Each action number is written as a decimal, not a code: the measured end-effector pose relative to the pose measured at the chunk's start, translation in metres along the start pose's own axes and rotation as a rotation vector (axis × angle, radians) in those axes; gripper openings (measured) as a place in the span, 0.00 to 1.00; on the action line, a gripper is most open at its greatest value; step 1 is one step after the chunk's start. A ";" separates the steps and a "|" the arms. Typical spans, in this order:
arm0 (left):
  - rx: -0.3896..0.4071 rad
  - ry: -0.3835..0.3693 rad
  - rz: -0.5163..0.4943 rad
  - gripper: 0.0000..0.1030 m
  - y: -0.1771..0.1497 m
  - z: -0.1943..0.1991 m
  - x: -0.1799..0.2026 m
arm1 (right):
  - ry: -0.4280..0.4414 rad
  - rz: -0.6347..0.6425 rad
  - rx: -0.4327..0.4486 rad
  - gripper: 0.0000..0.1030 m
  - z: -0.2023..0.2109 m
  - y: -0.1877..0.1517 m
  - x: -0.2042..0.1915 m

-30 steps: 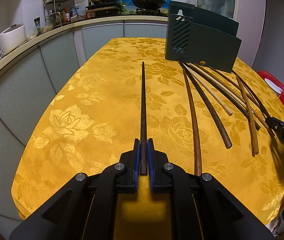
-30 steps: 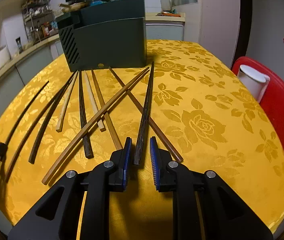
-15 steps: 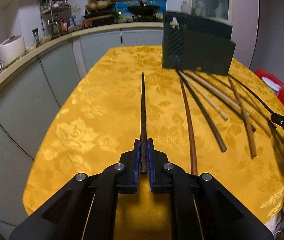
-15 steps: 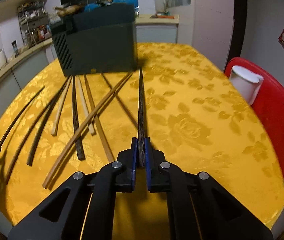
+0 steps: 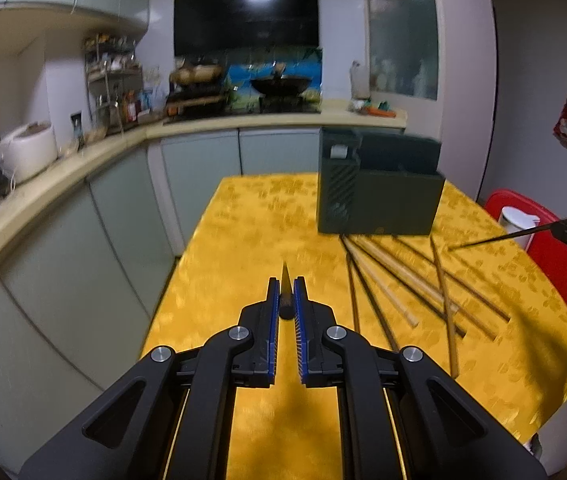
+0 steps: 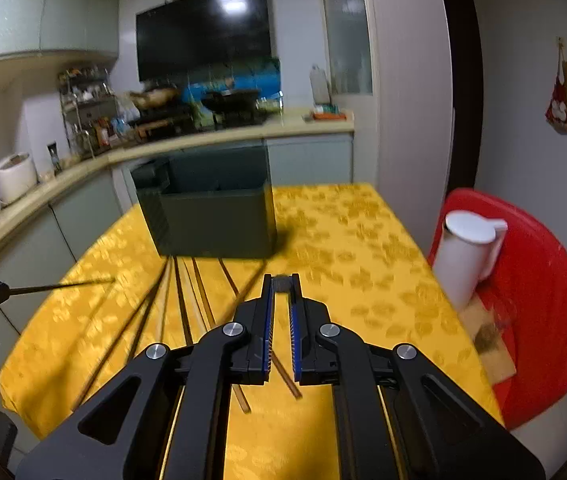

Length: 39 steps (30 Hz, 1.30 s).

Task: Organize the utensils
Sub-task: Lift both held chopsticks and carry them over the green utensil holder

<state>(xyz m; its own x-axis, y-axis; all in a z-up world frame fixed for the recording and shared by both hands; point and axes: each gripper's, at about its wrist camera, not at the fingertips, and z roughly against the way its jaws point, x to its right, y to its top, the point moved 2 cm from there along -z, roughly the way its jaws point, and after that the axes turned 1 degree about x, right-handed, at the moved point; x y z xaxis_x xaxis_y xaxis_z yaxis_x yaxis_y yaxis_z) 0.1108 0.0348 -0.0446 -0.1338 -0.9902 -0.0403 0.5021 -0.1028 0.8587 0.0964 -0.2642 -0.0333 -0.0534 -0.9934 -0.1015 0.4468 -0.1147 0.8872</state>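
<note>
My left gripper (image 5: 286,280) is shut on a dark chopstick (image 5: 286,304), held above the yellow tablecloth (image 5: 251,240) and pointing away from the camera. My right gripper (image 6: 282,278) is shut on another dark chopstick (image 6: 282,285), seen end-on, also lifted off the table. Each view catches the other gripper's chopstick in the air at its edge: the right one (image 5: 511,235) and the left one (image 6: 59,286). Several wooden chopsticks (image 6: 187,300) lie fanned out on the cloth in front of a dark green utensil holder (image 6: 211,220), which also appears in the left wrist view (image 5: 379,196).
A red plastic chair (image 6: 531,280) with a white lidded jug (image 6: 467,256) stands by the table's right side. A kitchen counter (image 5: 83,160) with a rice cooker (image 5: 27,152) runs along the left and back. Cabinet fronts sit close to the table's left edge.
My right gripper closed on its chopstick. Both grippers then rose with their chopsticks off the cloth and tilted up, so the holder and kitchen wall now fill more of each view.
</note>
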 end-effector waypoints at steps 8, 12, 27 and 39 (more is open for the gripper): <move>0.097 -0.042 0.004 0.07 0.043 0.004 0.000 | 0.049 0.004 0.057 0.08 0.004 0.033 -0.003; 0.111 -0.065 0.011 0.07 0.053 0.000 -0.001 | 0.062 0.021 0.066 0.08 0.001 0.041 -0.009; 0.144 -0.077 -0.010 0.07 0.064 -0.003 0.008 | 0.096 0.063 0.097 0.08 0.003 0.053 -0.024; 0.159 -0.141 -0.019 0.07 0.100 0.002 0.011 | 0.105 0.082 0.119 0.08 0.000 0.075 -0.028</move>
<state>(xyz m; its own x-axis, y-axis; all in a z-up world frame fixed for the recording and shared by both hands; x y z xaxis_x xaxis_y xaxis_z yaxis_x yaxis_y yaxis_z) 0.1578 0.0137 0.0420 -0.2657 -0.9640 0.0055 0.3591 -0.0936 0.9286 0.1314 -0.2448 0.0367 0.0754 -0.9949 -0.0677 0.3365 -0.0385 0.9409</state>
